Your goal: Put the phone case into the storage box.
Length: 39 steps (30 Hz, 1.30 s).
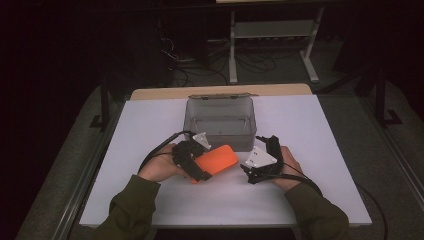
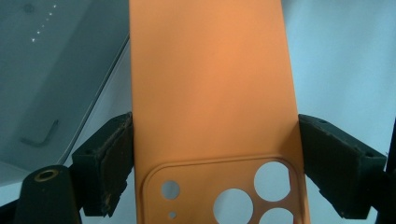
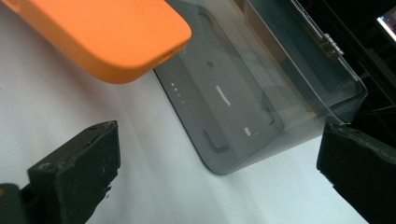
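**Orange phone case held over white worktop, beside grey bin**

Worktop [image 1: 310,190]: white sheet; near edge partly covered by the person's green sleeves.

Bin [image 1: 220,120]: translucent grey plastic, open top, at worktop centre. Contents hard to make out through the wall; far side cut off in the right gripper view.

Phone case [image 1: 216,161]: orange, with camera cut-outs; lifted just in front of the bin. Its lower end is cut off in the left gripper view.

Left gripper [image 2: 215,163]: jaws clamped on the case's two long edges, near the cut-outs.

Right gripper [image 3: 219,172]: jaws spread wide, grasping nothing; just beside the case, over bare worktop.
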Each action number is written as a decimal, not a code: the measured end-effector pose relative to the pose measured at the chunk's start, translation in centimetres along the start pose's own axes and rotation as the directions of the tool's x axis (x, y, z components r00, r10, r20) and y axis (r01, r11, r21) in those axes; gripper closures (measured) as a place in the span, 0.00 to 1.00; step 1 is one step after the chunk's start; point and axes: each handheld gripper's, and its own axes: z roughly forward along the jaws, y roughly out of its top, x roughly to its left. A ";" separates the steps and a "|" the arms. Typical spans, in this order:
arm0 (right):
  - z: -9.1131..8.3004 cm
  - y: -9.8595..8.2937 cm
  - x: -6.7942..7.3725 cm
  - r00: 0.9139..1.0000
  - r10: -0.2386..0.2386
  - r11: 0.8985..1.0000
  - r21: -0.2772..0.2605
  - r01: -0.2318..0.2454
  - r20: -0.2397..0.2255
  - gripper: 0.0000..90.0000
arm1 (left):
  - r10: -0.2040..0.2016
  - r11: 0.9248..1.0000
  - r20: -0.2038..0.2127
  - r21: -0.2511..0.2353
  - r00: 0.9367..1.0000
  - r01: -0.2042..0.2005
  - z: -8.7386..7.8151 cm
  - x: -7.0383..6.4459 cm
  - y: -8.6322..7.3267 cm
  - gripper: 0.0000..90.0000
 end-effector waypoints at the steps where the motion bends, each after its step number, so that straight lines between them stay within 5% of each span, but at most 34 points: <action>1: 0.0 0.0 0.0 1.000 -0.009 1.000 0.000 0.009 0.004 0.00 | 0.000 1.000 0.000 0.000 1.000 0.000 0.0 0.0 0.0 0.16; 19: 0.2 -0.1 0.7 0.991 -0.122 0.992 0.016 0.122 0.052 0.00 | 0.003 1.000 -0.002 0.003 1.000 -0.003 0.1 -0.1 0.0 0.16; 39: 0.1 0.1 1.6 0.955 -0.278 0.961 0.032 0.276 0.109 0.00 | 0.004 1.000 0.001 0.008 1.000 -0.004 0.2 -0.1 0.1 0.16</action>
